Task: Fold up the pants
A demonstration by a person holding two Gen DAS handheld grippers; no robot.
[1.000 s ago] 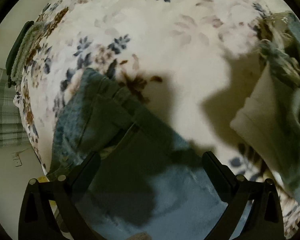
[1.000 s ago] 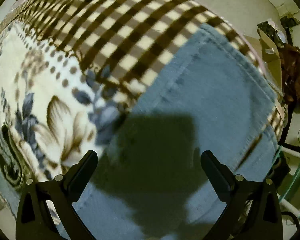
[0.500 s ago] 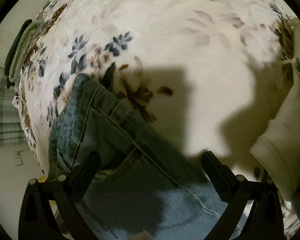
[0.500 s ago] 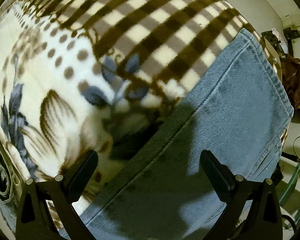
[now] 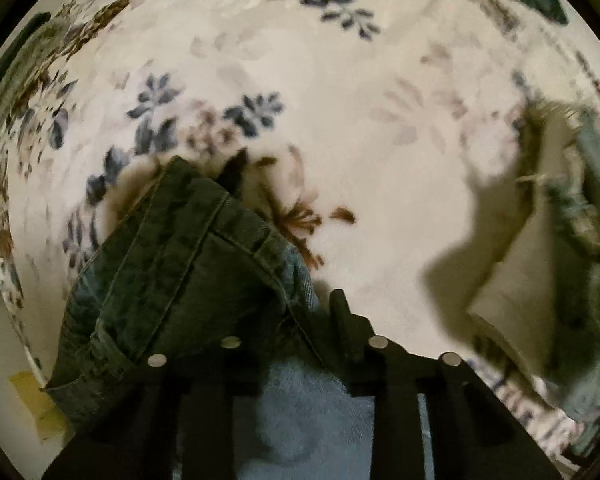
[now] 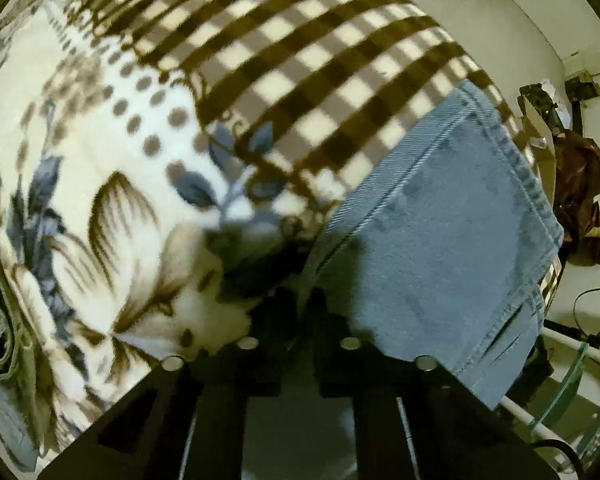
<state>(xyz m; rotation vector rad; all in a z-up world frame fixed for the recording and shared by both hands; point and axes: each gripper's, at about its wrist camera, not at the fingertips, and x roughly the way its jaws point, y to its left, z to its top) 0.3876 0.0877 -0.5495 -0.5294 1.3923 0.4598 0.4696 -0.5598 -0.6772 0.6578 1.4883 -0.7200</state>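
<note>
Blue denim pants lie on a floral blanket. In the left wrist view their waistband end [image 5: 180, 264] bunches up just ahead of my left gripper [image 5: 300, 320], which is shut on the denim edge. In the right wrist view a pant leg with its hem [image 6: 440, 240] lies over the checked part of the blanket. My right gripper [image 6: 300, 304] is shut on the leg's side seam edge.
The cream floral blanket [image 5: 340, 120] covers the bed. Other folded clothes [image 5: 560, 260] lie at the right. The checked blanket border [image 6: 300, 60] runs toward the bed edge, with a brown bag [image 6: 580, 200] and cables on the floor beyond.
Both grippers have gone from wide open to shut on the denim. The waistband has bunched up and the left view has shifted slightly.
</note>
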